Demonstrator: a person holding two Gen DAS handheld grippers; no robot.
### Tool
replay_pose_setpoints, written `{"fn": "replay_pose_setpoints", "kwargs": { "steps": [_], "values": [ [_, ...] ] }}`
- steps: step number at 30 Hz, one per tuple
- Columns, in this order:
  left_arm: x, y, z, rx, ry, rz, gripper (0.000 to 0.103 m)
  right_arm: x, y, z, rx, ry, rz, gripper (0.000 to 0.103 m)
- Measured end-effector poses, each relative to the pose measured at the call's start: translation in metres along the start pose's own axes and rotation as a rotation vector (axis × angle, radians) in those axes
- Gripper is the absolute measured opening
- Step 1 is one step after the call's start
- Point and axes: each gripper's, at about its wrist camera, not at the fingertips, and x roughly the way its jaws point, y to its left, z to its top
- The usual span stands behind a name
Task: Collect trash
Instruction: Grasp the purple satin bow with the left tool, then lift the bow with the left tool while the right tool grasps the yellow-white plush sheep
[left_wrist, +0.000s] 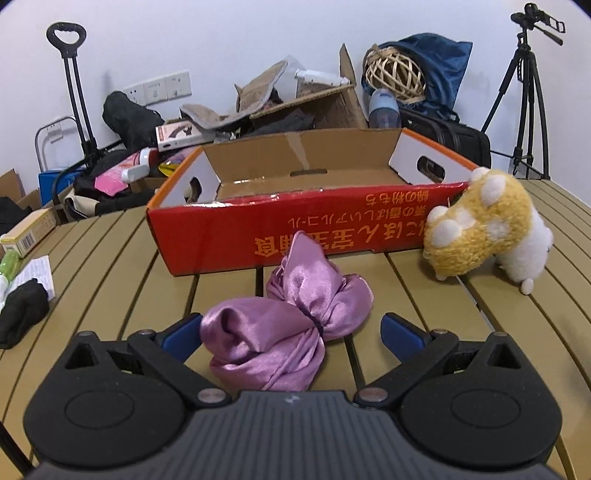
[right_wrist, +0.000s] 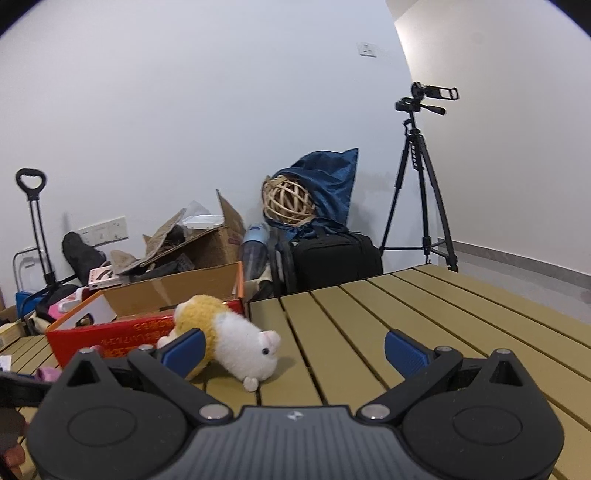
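Left wrist: wide-open left claw (left_wrist: 291, 334) around purple cloth (left_wrist: 284, 328)

The left claw (left_wrist: 291, 332) gapes around a purple satin cloth (left_wrist: 288, 332) before a red box (left_wrist: 295, 229).

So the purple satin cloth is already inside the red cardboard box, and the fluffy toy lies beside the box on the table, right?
Not quite. The purple satin cloth lies on the table in front of the red cardboard box, between the open left gripper fingers, as the left wrist view shows. The fluffy toy does lie beside the box.
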Motion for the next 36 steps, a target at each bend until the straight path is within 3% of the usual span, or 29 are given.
{"fn": "replay_pose_setpoints", "kwargs": {
  "steps": [4,12,20,36],
  "values": [
    [0.009,-0.002,0.000,0.009,0.018,0.005,0.102,0.008,-0.007,0.004,0.029,0.011,-0.007,0.103],
    [0.014,-0.001,0.001,0.014,0.011,-0.005,0.082,0.021,-0.011,0.004,0.050,0.037,-0.002,0.103],
    [0.005,0.002,-0.003,0.000,-0.010,-0.039,0.043,0.024,-0.005,0.001,0.050,0.053,0.002,0.103],
    [-0.068,0.034,-0.025,-0.126,-0.109,-0.053,0.038,0.016,0.013,-0.003,0.018,0.072,0.028,0.103]
  ]
}}
